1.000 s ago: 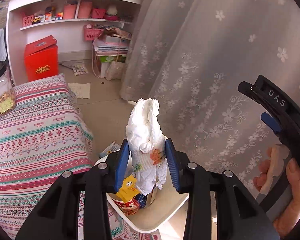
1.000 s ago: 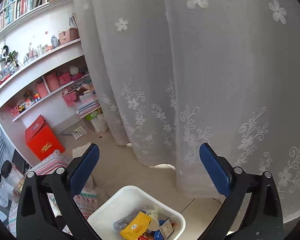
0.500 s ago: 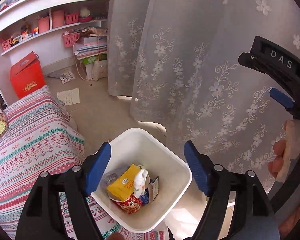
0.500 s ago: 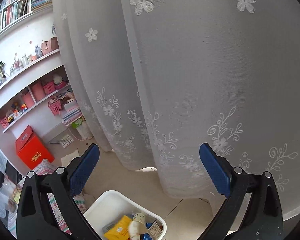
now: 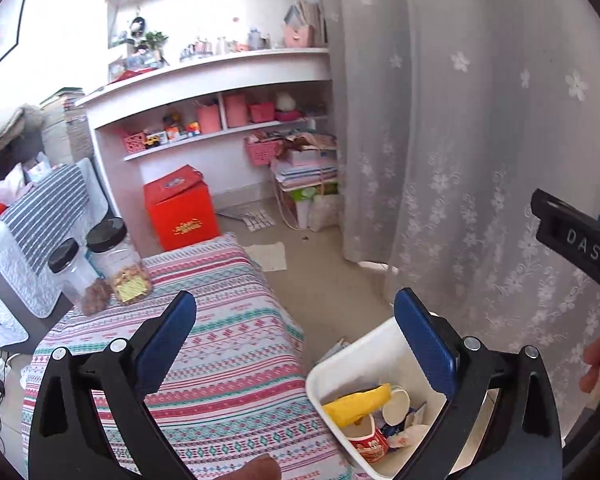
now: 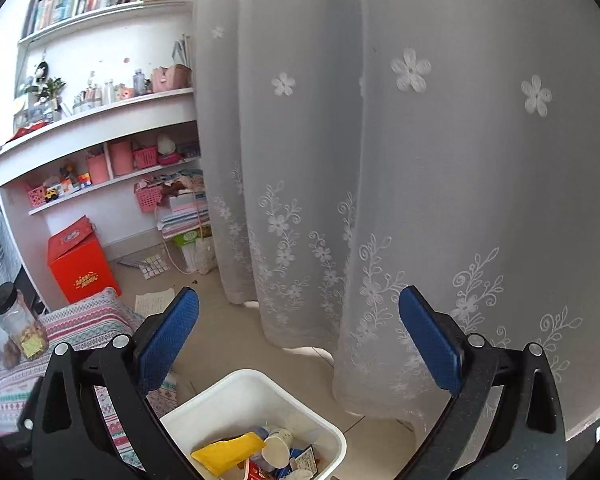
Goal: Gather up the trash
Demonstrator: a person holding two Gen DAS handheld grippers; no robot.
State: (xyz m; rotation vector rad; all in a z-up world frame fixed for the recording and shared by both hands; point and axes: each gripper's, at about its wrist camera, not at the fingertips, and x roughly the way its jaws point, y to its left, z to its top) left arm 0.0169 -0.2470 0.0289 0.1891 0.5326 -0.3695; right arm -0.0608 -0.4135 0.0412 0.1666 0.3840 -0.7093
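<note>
The left tool (image 5: pixel 296 338) has just been opening and now stands spread wide with nothing between its blue pads, above the edge of a striped bedcover (image 5: pixel 220 344). The right tool (image 6: pixel 298 330) is likewise spread and empty, facing a flowered curtain (image 6: pixel 400 160). The trash lies in the white bin (image 6: pixel 300 406) on the floor beside the bed: a yellow packet (image 6: pixel 228 450), a paper cup (image 6: pixel 278 446) and a red cup (image 5: pixel 370 442).
</note>
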